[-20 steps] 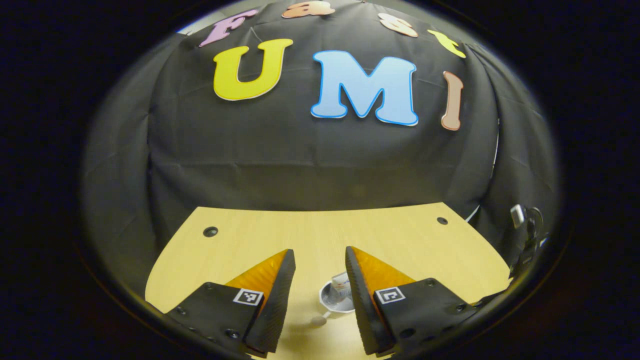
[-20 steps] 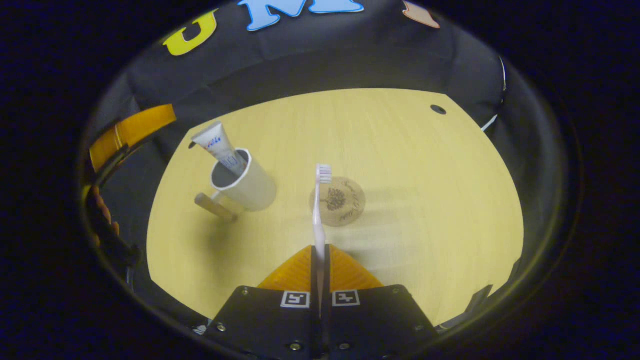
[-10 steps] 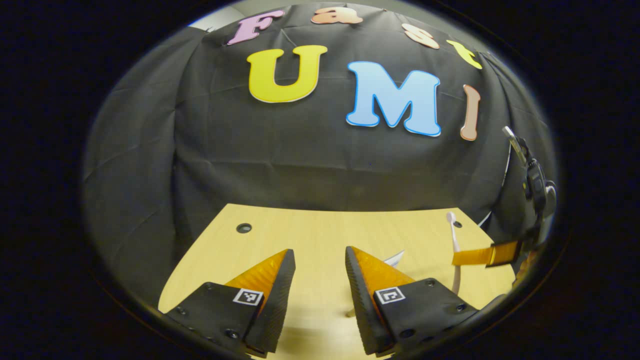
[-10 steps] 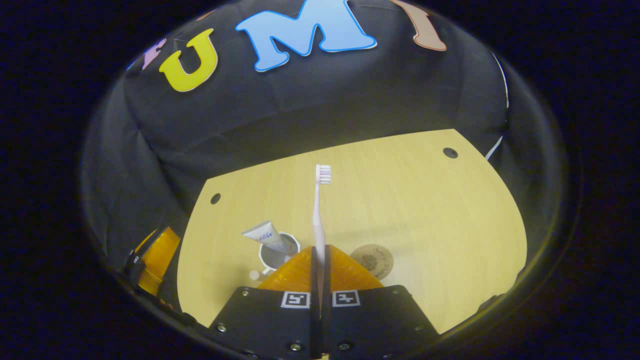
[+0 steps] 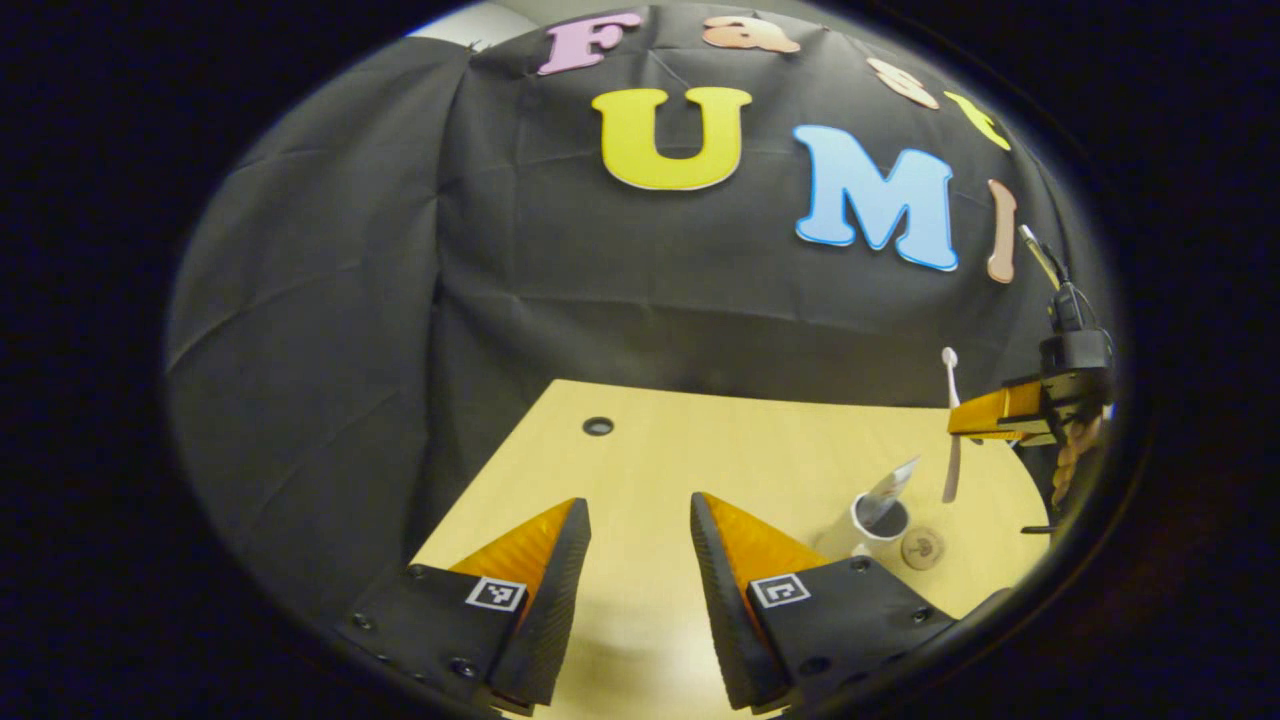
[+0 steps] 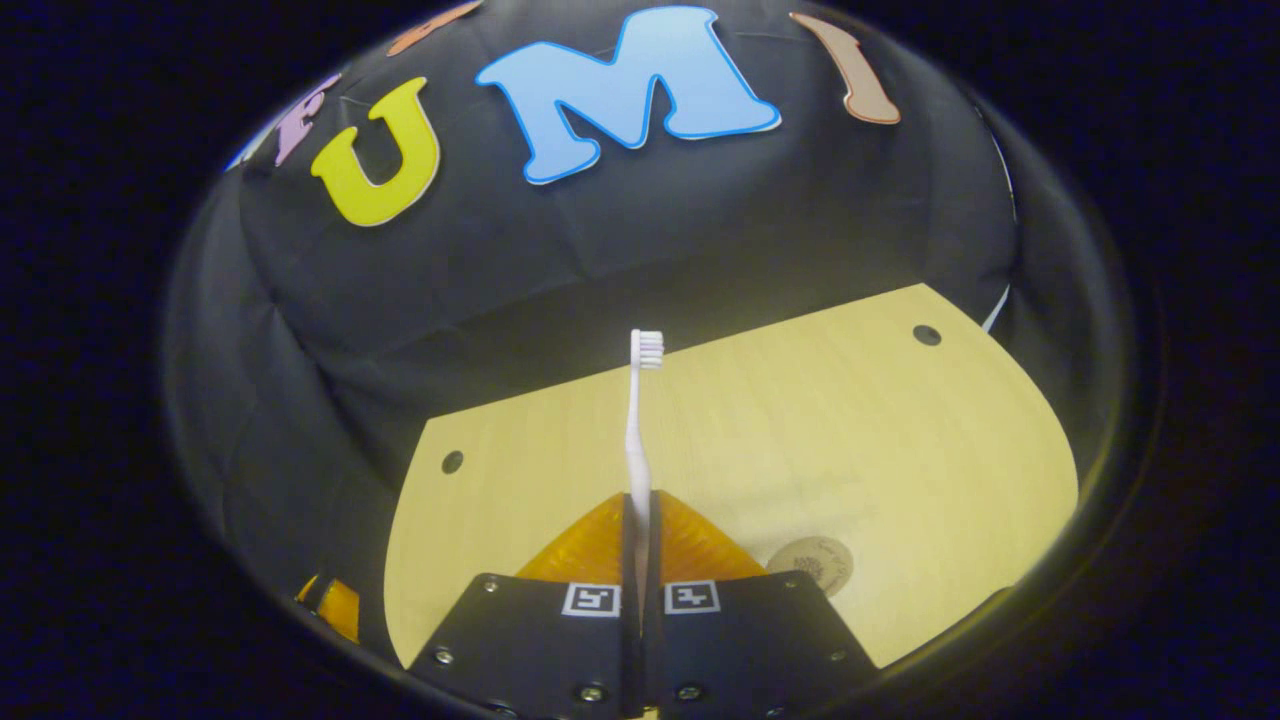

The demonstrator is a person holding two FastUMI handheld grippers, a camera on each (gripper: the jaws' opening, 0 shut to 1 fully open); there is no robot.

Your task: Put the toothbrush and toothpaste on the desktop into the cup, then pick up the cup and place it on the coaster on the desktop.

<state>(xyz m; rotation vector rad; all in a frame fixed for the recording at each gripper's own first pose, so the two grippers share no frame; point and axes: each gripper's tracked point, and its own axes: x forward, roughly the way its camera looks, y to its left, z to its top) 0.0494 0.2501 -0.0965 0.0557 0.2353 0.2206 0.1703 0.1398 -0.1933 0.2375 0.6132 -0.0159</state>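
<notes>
Black draped cloth point(image 5: 560, 300) backs a pale yellow wooden desktop point(image 5: 700, 460) with small dark round holes near its far corners.

Seen from the left gripper view, the left gripper point(image 5: 640, 540) is held above the near part of the desktop with its two fingers well apart and nothing between them. At about 3 o'clock from it, farther across the desktop, a white cylindrical cup point(image 5: 872, 520) is seen standing upright, with a white squeeze tube of toothpaste point(image 5: 893, 482) leaning out of its mouth toward 1 o'clock. Just beside the cup, at its 4 o'clock, a small round brown coaster point(image 5: 921, 548) lies flat on the desktop, apart from the cup. Above and beyond the cup, at about 2 o'clock from the left gripper, the right gripper point(image 5: 985, 417) is seen held in the air, clamped on a slim white toothbrush point(image 5: 951, 420) that stands upright, head at the top, its lower end hanging above the cup's 2 o'clock side.

From the right gripper view, the right gripper's fingers are closed together on the toothbrush handle point(image 6: 637, 470), which runs straight up toward 12 o'clock from between the fingertips, bristle head uppermost. The coaster point(image 6: 812, 560) is seen at the gripper's 3 o'clock, partly hidden by the gripper body.
</notes>
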